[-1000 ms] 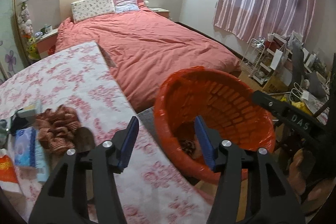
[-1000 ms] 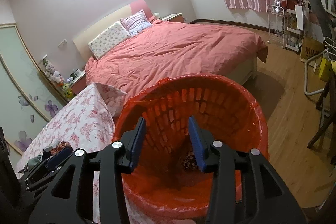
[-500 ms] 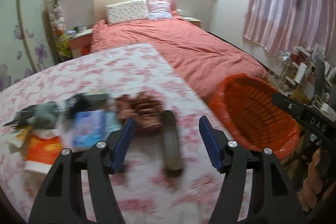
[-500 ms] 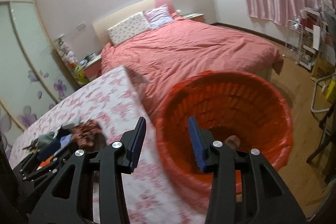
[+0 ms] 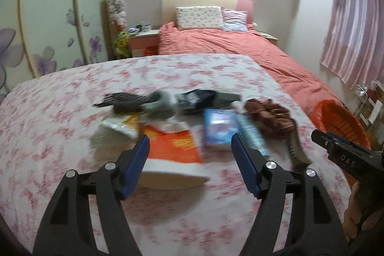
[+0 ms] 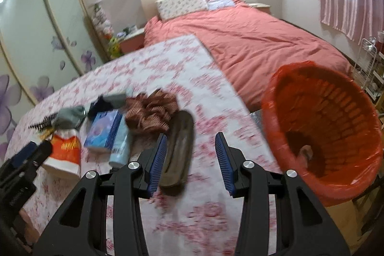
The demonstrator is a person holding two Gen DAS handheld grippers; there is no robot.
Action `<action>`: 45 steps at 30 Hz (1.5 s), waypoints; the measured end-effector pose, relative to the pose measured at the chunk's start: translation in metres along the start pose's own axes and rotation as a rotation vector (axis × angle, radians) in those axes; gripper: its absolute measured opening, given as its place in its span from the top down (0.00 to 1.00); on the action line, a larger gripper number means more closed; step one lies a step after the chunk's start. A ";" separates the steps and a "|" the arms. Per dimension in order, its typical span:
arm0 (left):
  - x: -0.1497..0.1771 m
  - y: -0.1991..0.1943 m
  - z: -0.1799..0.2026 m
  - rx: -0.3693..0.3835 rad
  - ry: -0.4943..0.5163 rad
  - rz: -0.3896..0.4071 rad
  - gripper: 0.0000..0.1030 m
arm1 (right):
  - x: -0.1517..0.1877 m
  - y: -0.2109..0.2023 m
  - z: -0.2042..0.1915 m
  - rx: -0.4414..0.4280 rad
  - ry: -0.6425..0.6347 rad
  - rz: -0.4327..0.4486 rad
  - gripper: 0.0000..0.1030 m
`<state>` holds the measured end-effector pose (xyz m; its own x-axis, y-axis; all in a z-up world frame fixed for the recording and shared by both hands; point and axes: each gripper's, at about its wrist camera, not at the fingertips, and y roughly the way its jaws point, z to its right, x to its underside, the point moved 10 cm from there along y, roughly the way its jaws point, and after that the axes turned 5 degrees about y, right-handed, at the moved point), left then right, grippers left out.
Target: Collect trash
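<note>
Blue-padded, the left tool (image 5: 189,152) has just been spreading its jaws, nothing between them; the right tool (image 6: 189,155) hangs released too. Just beyond the left lies the orange-and-white packet (image 5: 171,155) on the table (image 5: 60,112): probably light, crinkly, best pinched at its near edge.

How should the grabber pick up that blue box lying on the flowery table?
Probably across its narrow sides, coming down from above. The blue box lies flat on the table, with a pale blue tube tight against its right side, so the left gripper, open and empty, should nudge in carefully there.
</note>
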<state>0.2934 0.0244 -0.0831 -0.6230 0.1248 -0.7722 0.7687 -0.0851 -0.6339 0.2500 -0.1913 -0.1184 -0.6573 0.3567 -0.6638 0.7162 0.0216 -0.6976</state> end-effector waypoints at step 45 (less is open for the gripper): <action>0.038 0.011 -0.031 0.006 -0.052 -0.070 0.24 | 0.028 0.025 -0.013 0.052 -0.086 -0.081 0.71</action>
<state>0.2825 0.0587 -0.1177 -0.6822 0.0789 -0.7269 0.7220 -0.0838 -0.6868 0.2531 -0.1683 -0.1509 -0.7317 0.2739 -0.6242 0.6486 -0.0019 -0.7612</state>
